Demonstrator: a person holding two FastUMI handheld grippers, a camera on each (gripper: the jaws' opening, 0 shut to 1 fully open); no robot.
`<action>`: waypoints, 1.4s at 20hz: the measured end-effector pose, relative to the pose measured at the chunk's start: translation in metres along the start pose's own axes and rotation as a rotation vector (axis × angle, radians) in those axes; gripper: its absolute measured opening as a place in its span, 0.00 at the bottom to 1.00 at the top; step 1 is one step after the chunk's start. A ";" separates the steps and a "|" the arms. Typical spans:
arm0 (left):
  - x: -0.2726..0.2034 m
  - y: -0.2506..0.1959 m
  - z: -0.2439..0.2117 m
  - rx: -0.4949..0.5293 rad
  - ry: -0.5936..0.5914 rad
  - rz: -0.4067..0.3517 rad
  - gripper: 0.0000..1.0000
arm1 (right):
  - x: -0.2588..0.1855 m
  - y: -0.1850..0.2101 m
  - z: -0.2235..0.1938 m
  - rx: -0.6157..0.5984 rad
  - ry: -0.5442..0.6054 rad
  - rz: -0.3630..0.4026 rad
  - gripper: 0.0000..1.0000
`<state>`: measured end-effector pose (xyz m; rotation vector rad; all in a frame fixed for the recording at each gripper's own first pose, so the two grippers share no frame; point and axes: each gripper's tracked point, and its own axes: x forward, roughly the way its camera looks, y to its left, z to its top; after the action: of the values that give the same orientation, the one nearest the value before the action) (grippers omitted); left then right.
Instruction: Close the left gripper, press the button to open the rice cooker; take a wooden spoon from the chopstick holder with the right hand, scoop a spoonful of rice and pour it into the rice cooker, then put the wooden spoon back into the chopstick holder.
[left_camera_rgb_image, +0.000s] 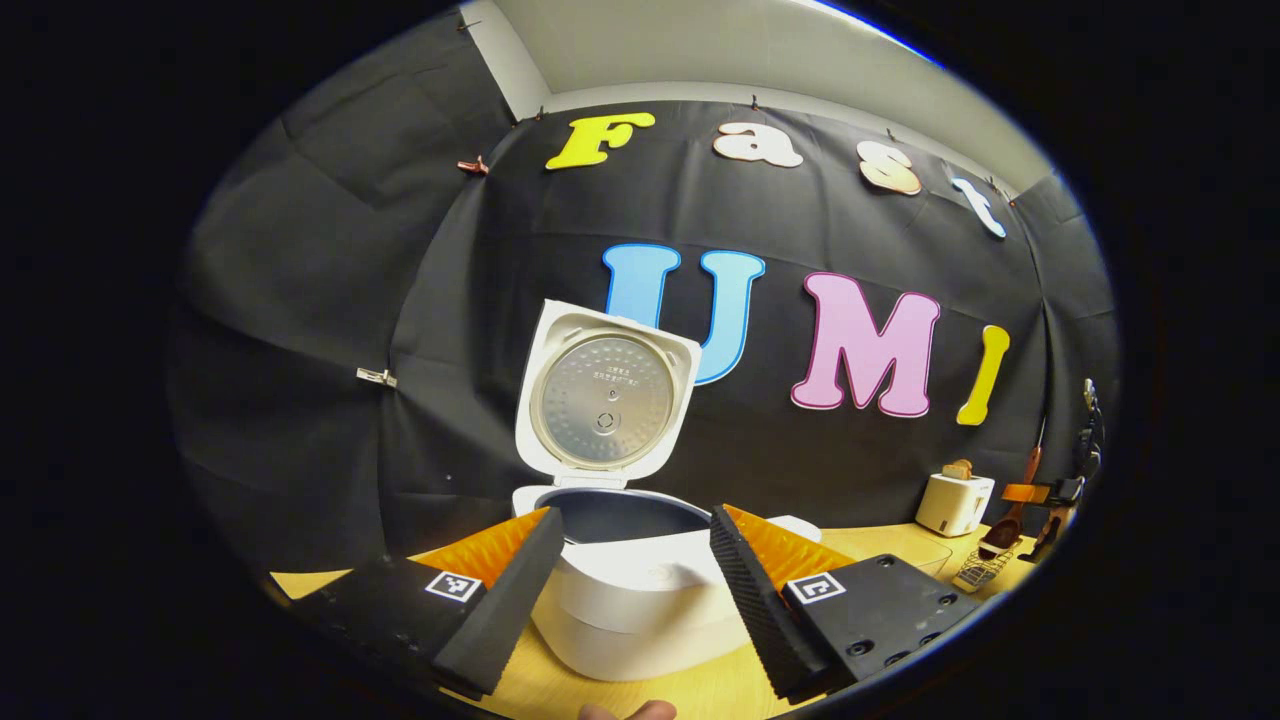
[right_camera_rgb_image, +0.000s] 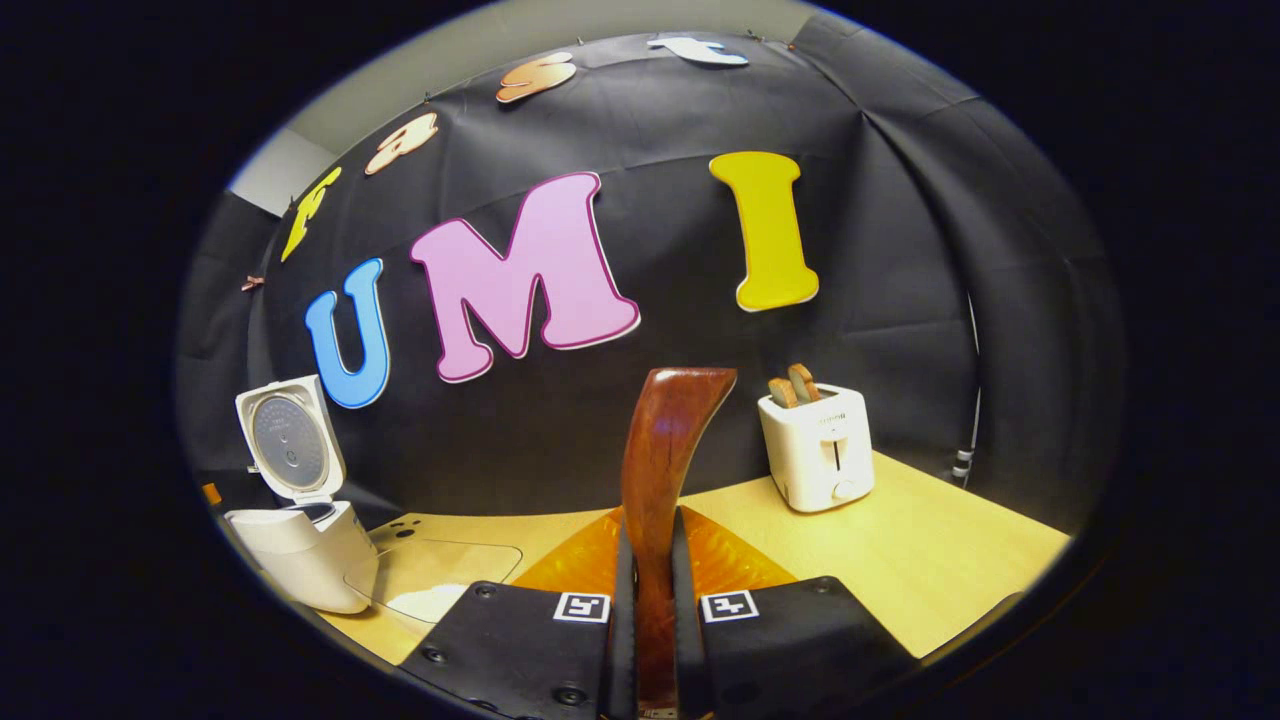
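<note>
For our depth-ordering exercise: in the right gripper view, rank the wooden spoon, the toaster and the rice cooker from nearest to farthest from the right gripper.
1. Wooden spoon: clamped between the right gripper fingers, handle rising straight ahead.
2. Toaster and rice cooker: toaster stands ahead to the right, cooker sits far left with its lid up; too close to call between them.

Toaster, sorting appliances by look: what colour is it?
White toaster, clearest in the right gripper view.
</note>
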<state>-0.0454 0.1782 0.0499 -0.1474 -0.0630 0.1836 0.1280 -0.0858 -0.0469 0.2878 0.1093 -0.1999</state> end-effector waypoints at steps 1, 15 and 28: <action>0.001 0.000 0.000 0.000 0.002 0.000 0.95 | -0.001 -0.001 -0.007 0.000 0.015 -0.005 0.18; 0.000 -0.020 0.007 -0.007 -0.027 -0.013 0.95 | -0.026 -0.051 -0.020 -0.002 0.070 -0.121 0.63; 0.117 -0.001 0.165 0.032 -0.166 0.026 0.95 | -0.098 0.004 0.037 -0.096 -0.144 0.086 0.80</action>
<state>0.0570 0.2221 0.2184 -0.1007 -0.2238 0.2224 0.0365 -0.0755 0.0025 0.1817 -0.0361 -0.1290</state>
